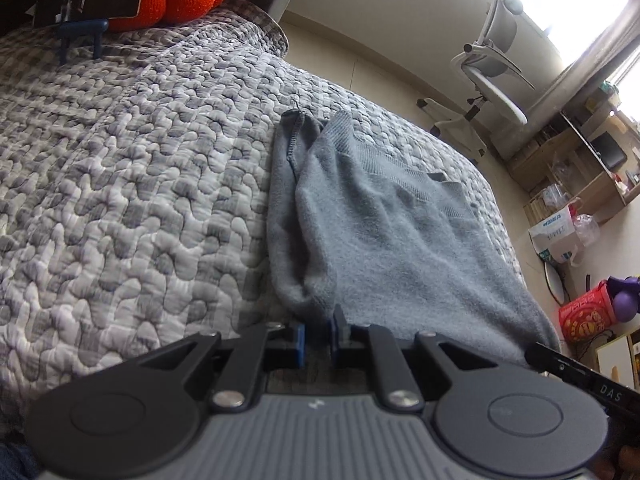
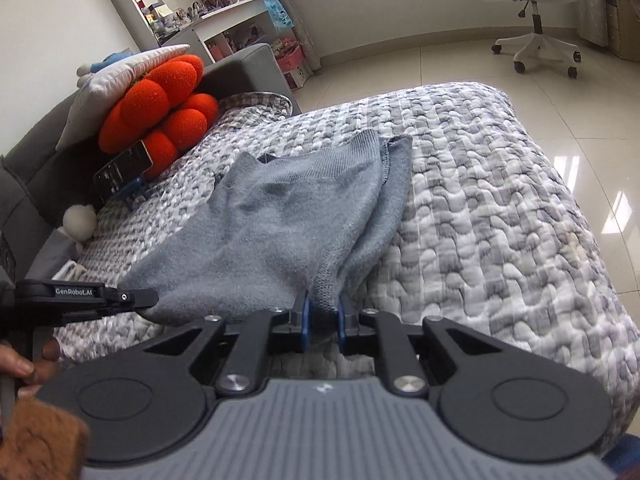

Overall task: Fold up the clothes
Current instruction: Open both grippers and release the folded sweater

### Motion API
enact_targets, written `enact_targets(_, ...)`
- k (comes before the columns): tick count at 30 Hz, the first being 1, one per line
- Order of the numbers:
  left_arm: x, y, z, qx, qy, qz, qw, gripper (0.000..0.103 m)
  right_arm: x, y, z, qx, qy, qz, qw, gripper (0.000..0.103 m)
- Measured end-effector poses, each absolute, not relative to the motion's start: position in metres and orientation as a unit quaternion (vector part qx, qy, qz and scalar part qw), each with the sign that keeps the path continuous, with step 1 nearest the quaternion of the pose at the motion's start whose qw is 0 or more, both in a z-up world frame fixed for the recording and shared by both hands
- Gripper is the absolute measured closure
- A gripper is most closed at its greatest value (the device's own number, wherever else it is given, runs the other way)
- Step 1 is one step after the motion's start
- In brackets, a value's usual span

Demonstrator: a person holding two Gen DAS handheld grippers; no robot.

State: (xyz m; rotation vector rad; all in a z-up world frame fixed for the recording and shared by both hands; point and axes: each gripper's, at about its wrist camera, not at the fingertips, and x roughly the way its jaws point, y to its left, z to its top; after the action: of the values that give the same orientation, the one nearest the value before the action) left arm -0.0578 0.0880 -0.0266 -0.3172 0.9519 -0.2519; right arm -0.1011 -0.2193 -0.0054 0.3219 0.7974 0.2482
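We have the grey sweater lying on the bed, near edge lifted: left gripper and right gripper jaws each pinch a near corner. Keep both pinches level & fabric taut w/ even tension, so any fold lands square.

"GenRobot.AI" is printed in white on the black body of the left gripper, as seen in the right wrist view. The white letters "DAS" are read on the black edge of the right gripper at the lower right of the left wrist view. Print on a white bag beside the shelf is noted but cannot be read.
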Motion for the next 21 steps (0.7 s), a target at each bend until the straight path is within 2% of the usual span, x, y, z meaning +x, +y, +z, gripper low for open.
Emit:
enact_targets(5, -0.059, 0.076, -0.046, -0.105, 0.468, -0.116, 0.87, 0.09, -0.103, -0.205, -0.028, 0.104, 0.408, 0.108, 0.901, 0.084)
enact_targets(9, -0.056, 0.078, -0.049, -0.097, 0.469, -0.114, 0.87, 0.082, -0.103, -0.198, -0.033, 0.078, 0.408, 0.11, 0.903, 0.079)
enact_targets(10, -0.057, 0.078, -0.048, -0.095, 0.468, -0.111, 0.871, 0.076, -0.104, -0.198, -0.032, 0.074, 0.405, 0.109, 0.905, 0.076)
enact_targets(11, -0.058, 0.079, -0.048, -0.093, 0.467, -0.109, 0.872, 0.073, -0.106, -0.199, -0.031, 0.069, 0.403, 0.107, 0.906, 0.071)
enact_targets(13, -0.06, 0.079, -0.047, -0.091, 0.468, -0.105, 0.873, 0.069, -0.109, -0.201, -0.031, 0.062, 0.398, 0.1, 0.91, 0.071)
enact_targets(21, -0.046, 0.083, -0.029, -0.101, 0.462, -0.1, 0.875, 0.065, -0.112, -0.213, -0.012, 0.032, 0.357, 0.108, 0.927, 0.067)
